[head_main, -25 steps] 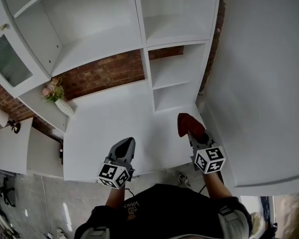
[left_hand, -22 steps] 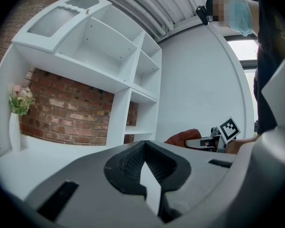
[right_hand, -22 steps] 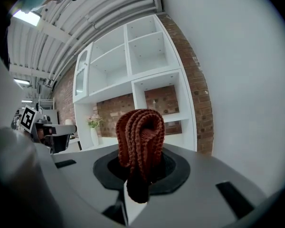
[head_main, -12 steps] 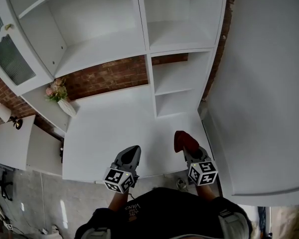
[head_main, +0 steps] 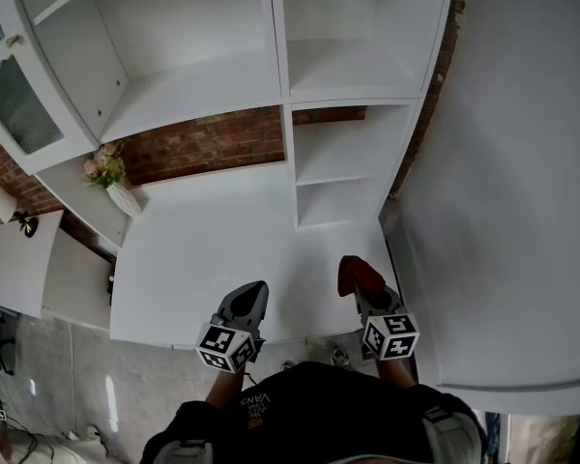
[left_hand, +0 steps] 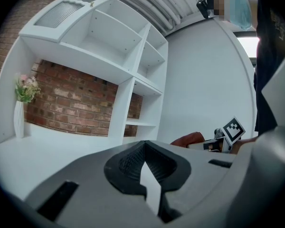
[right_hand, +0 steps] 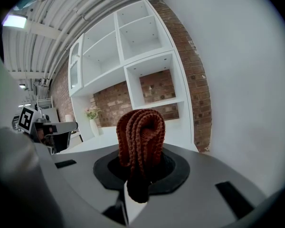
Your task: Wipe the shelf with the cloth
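Both forward over the shelf [head_main: 203,249]: left gripper [head_main: 253,291], jaws together; right gripper [head_main: 363,290], jaws tight on rust cloth [head_main: 357,273].

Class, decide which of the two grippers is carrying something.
The right gripper: its jaws are shut on a rust-red knitted cloth. The left gripper has its jaws together with nothing between them.

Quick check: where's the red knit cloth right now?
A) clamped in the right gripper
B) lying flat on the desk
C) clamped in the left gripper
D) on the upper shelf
A: the right gripper view shows the cloth pinched between the jaws of the right gripper, while the left gripper has its jaws together with nothing between them.
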`<state>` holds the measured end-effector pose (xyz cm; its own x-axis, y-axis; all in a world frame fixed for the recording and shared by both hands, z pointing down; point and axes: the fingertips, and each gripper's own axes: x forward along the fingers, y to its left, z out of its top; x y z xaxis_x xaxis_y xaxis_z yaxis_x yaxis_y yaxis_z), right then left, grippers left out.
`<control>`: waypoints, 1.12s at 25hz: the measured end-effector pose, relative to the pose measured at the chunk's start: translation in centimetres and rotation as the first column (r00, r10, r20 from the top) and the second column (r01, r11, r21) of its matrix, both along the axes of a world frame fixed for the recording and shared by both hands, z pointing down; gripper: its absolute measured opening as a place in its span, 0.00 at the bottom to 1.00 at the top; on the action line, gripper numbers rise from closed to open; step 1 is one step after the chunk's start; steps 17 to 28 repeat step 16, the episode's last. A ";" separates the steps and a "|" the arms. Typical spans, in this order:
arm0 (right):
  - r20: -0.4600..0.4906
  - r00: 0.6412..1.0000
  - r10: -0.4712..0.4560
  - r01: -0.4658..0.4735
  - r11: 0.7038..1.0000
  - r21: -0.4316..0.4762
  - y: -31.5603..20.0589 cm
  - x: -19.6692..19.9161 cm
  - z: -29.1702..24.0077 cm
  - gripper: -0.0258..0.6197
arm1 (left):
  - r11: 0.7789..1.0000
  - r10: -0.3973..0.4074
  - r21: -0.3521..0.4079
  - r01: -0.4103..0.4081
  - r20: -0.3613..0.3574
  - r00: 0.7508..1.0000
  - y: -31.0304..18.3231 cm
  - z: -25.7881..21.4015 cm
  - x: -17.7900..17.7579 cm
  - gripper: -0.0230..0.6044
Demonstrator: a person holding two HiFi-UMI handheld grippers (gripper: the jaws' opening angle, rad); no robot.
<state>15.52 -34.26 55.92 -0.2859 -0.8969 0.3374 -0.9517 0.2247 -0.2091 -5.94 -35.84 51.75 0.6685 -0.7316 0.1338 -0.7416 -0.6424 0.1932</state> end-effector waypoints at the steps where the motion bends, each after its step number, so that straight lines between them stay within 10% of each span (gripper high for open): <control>1: -0.001 1.000 -0.006 0.006 1.000 0.001 -0.1 0.1 0.0 0.14 | 1.000 -0.004 0.002 0.004 -0.001 1.000 -0.1 -0.1 0.1 0.04; 28: -0.009 0.998 -0.064 0.064 0.998 0.019 -1.8 2.0 -0.5 0.14 | 0.999 -0.047 0.005 0.047 0.003 0.999 -0.4 -0.4 2.3 0.04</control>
